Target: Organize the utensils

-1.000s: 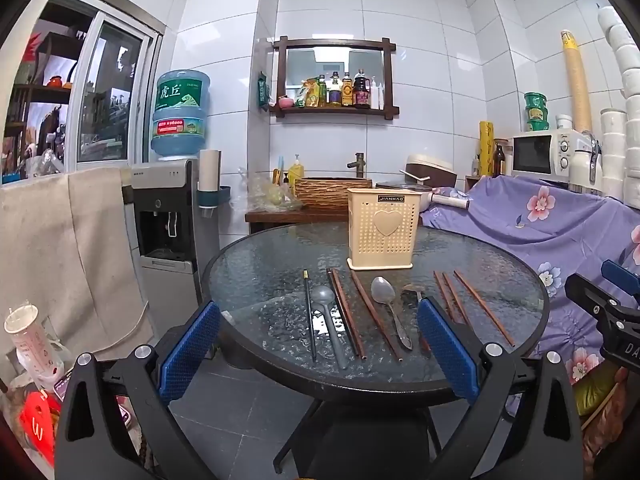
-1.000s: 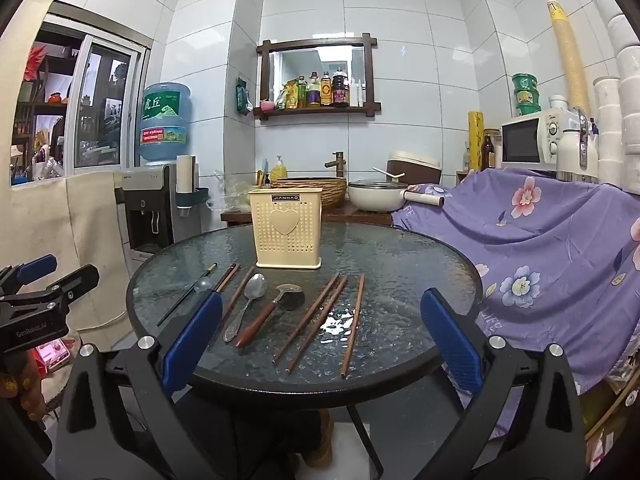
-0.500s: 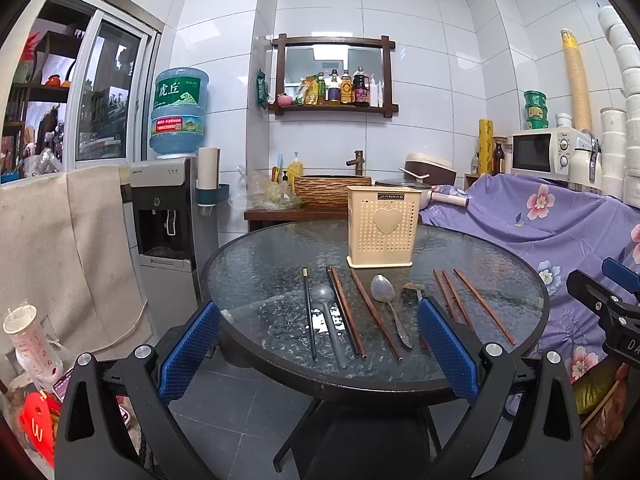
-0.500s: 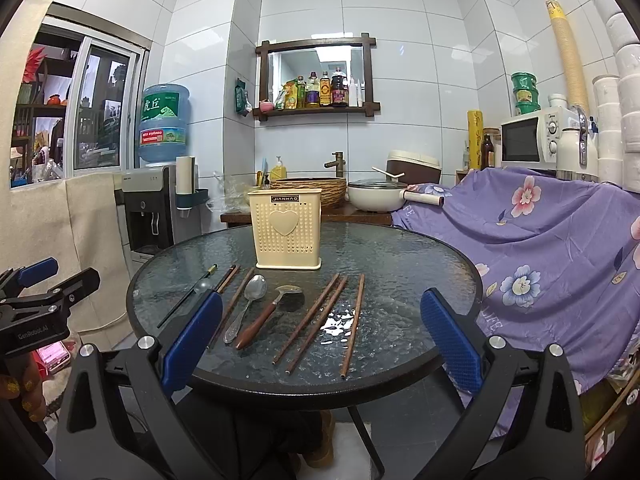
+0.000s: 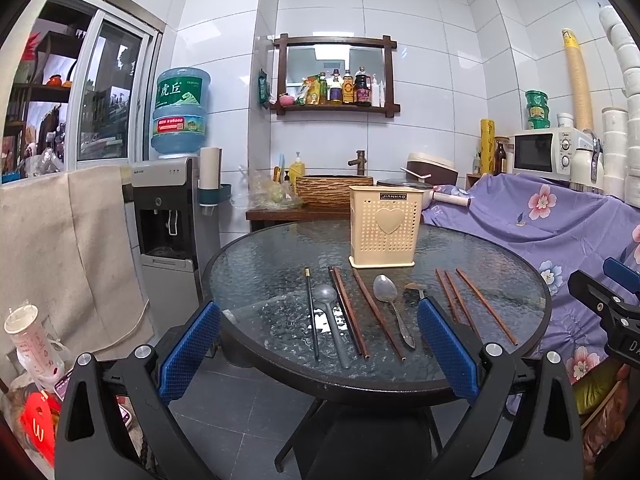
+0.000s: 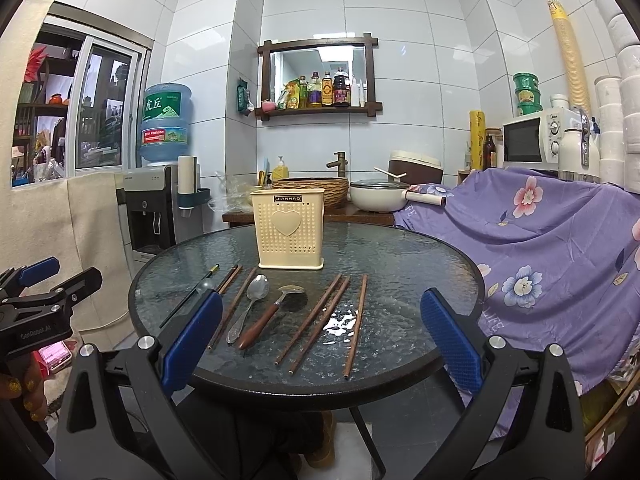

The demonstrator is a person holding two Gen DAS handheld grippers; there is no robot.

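A cream perforated utensil holder [image 5: 385,227] [image 6: 289,233] stands upright on a round glass table [image 5: 256,264] [image 6: 416,256]. In front of it lie several brown chopsticks [image 5: 378,314] [image 6: 314,318], a black chopstick [image 5: 311,312] [image 6: 188,298], a grey spoon [image 5: 331,320], a metal spoon [image 5: 394,312] [image 6: 249,306] and a wooden-handled spoon [image 6: 267,315]. My left gripper [image 5: 318,354] is open and empty, held before the table's near edge. My right gripper [image 6: 318,346] is open and empty, also before the near edge.
A water dispenser [image 5: 168,216] stands left of the table. A purple flowered cloth [image 6: 552,248] covers furniture on the right. A counter with a basket sink [image 5: 334,190] and a pot [image 6: 378,196] lies behind. Bags lie on the floor at left [image 5: 36,412].
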